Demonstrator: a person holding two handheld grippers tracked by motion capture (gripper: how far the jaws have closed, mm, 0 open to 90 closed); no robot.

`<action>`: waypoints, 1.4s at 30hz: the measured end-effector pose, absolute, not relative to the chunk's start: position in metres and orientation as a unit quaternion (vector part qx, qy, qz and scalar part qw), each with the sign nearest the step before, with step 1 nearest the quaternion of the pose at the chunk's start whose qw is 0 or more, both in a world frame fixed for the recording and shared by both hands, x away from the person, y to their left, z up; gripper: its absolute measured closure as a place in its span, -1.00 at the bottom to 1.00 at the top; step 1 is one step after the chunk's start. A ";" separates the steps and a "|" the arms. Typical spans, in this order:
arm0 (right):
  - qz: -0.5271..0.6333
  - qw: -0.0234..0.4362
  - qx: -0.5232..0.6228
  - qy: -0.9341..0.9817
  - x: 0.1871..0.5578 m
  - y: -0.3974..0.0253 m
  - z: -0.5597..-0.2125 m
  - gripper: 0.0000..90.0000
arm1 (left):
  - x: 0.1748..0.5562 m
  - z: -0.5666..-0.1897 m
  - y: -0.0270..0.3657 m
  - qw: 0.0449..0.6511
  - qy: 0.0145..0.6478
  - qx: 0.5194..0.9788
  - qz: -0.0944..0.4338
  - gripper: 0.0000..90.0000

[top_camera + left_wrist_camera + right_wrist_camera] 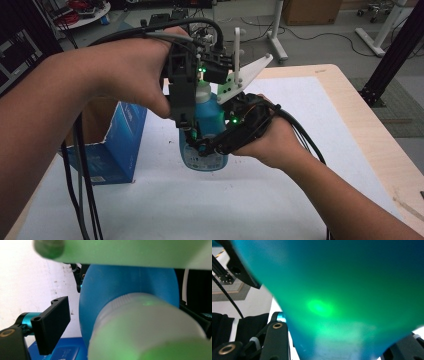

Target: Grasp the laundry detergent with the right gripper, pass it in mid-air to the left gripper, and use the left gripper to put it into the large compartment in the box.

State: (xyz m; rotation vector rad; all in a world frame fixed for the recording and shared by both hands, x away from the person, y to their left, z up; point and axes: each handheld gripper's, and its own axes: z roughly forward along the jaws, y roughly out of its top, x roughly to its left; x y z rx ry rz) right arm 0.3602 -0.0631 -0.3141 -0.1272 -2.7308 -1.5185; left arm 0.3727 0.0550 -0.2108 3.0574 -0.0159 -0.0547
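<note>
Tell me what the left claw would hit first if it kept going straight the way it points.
Most likely the blue bottle: its pale cap and shoulder sit right ahead of the left claw, though depth is hard to judge.

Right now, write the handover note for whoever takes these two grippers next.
Right gripper: shut on the body of the blue bottle, held above the white mat.
Left gripper: at the bottle's top, one jaw on each side of the pale cap; whether it grips the cap cannot be told.
Blue box: stands on the mat to the left of the bottle, untouched.
Done: bottle lifted and steadied.
Left: likely working the cap, which is still on; then setting the bottle down.
</note>
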 end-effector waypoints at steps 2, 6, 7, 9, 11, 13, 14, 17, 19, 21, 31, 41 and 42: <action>-0.486 0.007 -0.041 -0.873 0.360 -0.063 -0.314 0.07 | 0.373 -0.210 0.055 0.041 -0.006 0.999 -0.020 -0.79; -0.485 0.006 -0.041 -0.873 0.361 -0.063 -0.315 0.07 | 0.374 -0.211 0.055 0.045 -0.006 0.999 -0.018 -0.72; -0.485 0.003 -0.041 -0.874 0.361 -0.062 -0.315 0.07 | 0.374 -0.211 0.055 0.044 -0.004 0.999 -0.020 -0.67; -0.485 0.003 -0.043 -0.874 0.360 -0.062 -0.315 0.07 | 0.374 -0.211 0.054 0.043 -0.001 0.999 -0.021 -0.66; -0.487 0.006 -0.042 -0.873 0.360 -0.061 -0.316 0.07 | 0.374 -0.212 0.054 0.040 0.001 0.999 -0.019 -0.66; -0.488 0.010 -0.044 -0.872 0.360 -0.060 -0.316 0.07 | 0.373 -0.213 0.054 0.046 0.009 0.999 -0.021 -0.64; -0.488 0.009 -0.045 -0.872 0.360 -0.060 -0.316 0.07 | 0.374 -0.212 0.054 0.038 0.000 0.999 -0.021 -0.59; -0.487 0.010 -0.045 -0.872 0.360 -0.060 -0.317 0.07 | 0.373 -0.213 0.054 0.040 0.008 0.999 -0.022 -0.58; -0.488 0.011 -0.046 -0.872 0.360 -0.060 -0.317 0.07 | 0.374 -0.213 0.054 0.040 0.006 0.999 -0.022 -0.56; -0.488 0.011 -0.046 -0.872 0.359 -0.060 -0.317 0.07 | 0.374 -0.213 0.054 0.039 0.008 0.999 -0.023 -0.52; -0.488 0.011 -0.045 -0.872 0.359 -0.060 -0.318 0.07 | 0.373 -0.214 0.053 0.031 0.006 0.999 -0.024 -0.38; -0.492 0.010 -0.045 -0.869 0.360 -0.062 -0.320 0.07 | 0.375 -0.216 0.051 0.028 0.001 0.999 -0.038 -0.16; -0.493 0.010 -0.045 -0.869 0.360 -0.062 -0.321 0.07 | 0.374 -0.216 0.051 0.027 0.002 0.999 -0.037 -0.15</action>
